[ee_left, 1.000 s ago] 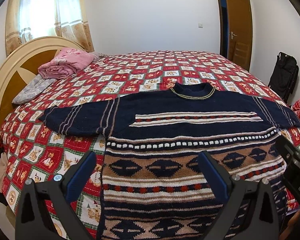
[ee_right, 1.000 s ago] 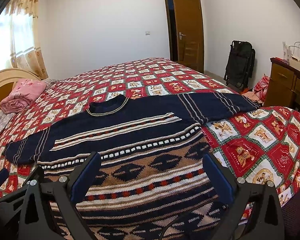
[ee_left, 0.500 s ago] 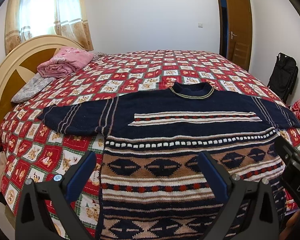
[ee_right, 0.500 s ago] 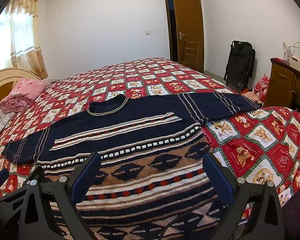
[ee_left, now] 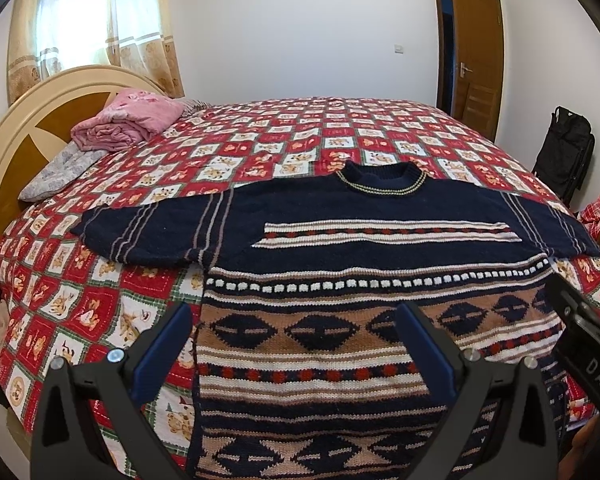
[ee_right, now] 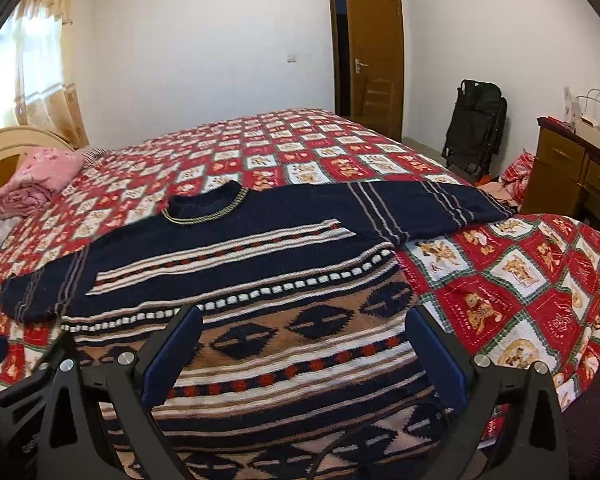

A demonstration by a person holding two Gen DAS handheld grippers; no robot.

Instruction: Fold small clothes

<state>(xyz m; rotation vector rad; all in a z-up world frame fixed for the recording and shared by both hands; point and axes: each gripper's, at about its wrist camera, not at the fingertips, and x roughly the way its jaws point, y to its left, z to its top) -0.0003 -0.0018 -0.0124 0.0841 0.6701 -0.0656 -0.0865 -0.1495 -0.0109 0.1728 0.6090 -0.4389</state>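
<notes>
— Knitted navy sweater (ee_left: 364,248), where does it lie?
— Flat on the bed's red patchwork quilt (ee_left: 300,136), front up, both sleeves spread sideways, collar pointing toward the far wall.
— And the tools?
— Left hand-held gripper (ee_left: 292,340) hovers above the hem's left part, jaws wide, holding nothing. Right hand-held gripper (ee_right: 304,344) hovers over the patterned lower body, equally wide.
— Anything else?
— Pink folded blanket (ee_left: 128,124) by the headboard (ee_left: 16,136).

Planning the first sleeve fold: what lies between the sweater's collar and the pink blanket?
Only bare quilt between collar and pink blanket, clearest in the left wrist view.
</notes>
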